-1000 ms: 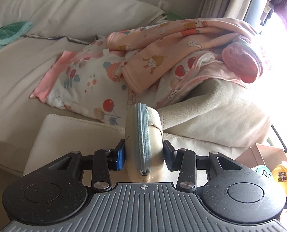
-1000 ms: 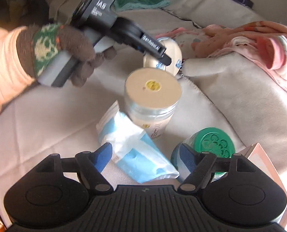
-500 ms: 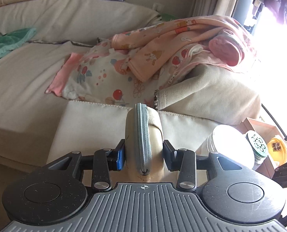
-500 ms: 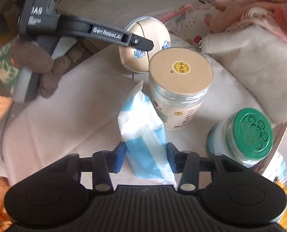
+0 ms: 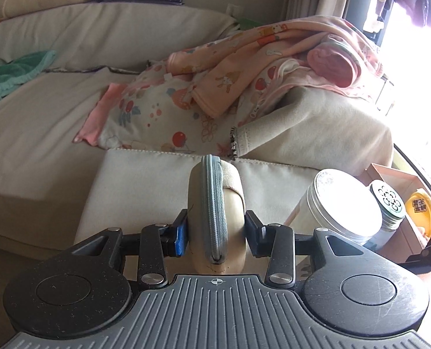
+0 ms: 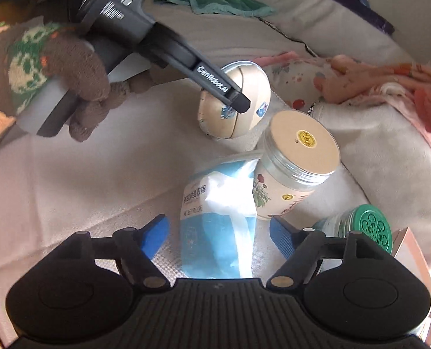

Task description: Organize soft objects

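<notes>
My left gripper (image 5: 215,237) is shut on a round beige zip pouch (image 5: 215,218) with a grey zipper, held upright on the cream cushion (image 5: 145,186). The pouch also shows in the right wrist view (image 6: 238,107), with the left gripper (image 6: 238,101) clamped on it. My right gripper (image 6: 220,232) is open, its blue-padded fingers on either side of a blue and white soft packet (image 6: 215,221) that lies on the cushion. The packet leans against a tan-lidded jar (image 6: 297,157).
A green-lidded jar (image 6: 369,229) and a pink box edge (image 6: 413,256) stand at the right. Pink patterned baby clothes (image 5: 244,72) and a beige blanket (image 5: 317,133) lie on the sofa behind. A teal cloth (image 5: 9,75) lies far left.
My right gripper has opened off the blue packet, which now lies between the spread fingers. My left gripper has pulled back and lowered with the pouch in it.
</notes>
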`<state>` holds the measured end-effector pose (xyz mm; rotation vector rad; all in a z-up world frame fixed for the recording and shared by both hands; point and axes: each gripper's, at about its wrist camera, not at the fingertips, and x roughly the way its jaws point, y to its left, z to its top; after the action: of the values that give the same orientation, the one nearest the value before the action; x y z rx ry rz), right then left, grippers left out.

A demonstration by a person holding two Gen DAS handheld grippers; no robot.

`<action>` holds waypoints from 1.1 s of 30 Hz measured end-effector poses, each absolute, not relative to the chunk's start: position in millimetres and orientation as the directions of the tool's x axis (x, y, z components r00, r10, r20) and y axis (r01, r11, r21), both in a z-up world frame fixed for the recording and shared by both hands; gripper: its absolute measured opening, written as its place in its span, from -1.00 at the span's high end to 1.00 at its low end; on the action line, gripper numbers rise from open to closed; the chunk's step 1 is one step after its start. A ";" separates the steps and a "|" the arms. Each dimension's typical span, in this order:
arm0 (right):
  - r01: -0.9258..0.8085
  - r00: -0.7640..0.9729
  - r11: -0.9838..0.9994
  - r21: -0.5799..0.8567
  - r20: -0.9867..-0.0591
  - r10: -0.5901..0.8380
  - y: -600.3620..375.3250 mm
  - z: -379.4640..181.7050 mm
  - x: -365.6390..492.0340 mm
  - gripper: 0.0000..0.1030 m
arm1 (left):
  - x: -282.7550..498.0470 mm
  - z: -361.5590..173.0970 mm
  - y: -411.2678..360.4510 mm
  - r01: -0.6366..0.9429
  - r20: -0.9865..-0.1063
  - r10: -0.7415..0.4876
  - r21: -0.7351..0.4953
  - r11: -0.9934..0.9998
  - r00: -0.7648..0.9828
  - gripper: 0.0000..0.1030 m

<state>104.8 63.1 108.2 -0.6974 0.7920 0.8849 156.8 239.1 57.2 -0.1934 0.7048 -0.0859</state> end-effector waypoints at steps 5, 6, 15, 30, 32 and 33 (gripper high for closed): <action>-0.839 0.452 0.470 -0.274 -0.832 0.322 77.7 78.9 103.8 -0.49 | 155.8 56.6 240.2 0.015 -0.634 -0.145 -0.206 0.978 0.760 0.15; -0.836 0.448 0.481 -0.265 -0.837 0.316 77.8 75.9 107.2 -0.43 | 155.6 56.6 240.2 0.014 -0.632 -0.145 -0.208 0.978 0.761 0.15; -0.848 0.305 0.524 -0.076 -0.880 0.365 71.8 77.0 129.2 -0.11 | 152.6 55.8 242.3 -0.030 -0.630 -0.132 -0.240 0.970 0.765 0.15; -0.791 0.362 0.608 0.072 -0.745 0.560 12.7 202.3 120.2 -0.10 | 114.0 112.8 231.5 -0.017 -0.575 -0.102 -0.197 0.980 0.812 0.16; -0.766 0.400 0.637 0.085 -0.713 0.576 -2.2 223.7 123.3 -0.09 | 107.0 135.1 226.4 -0.010 -0.546 -0.092 -0.181 0.983 0.833 0.16; -0.749 0.418 0.656 0.098 -0.698 0.581 -11.9 233.2 125.1 -0.07 | 104.2 144.4 223.1 -0.005 -0.535 -0.090 -0.172 0.985 0.840 0.16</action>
<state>125.1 -11.9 233.2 -0.2441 0.7700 0.8445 104.2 223.1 144.4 -0.1698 0.5726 -0.0451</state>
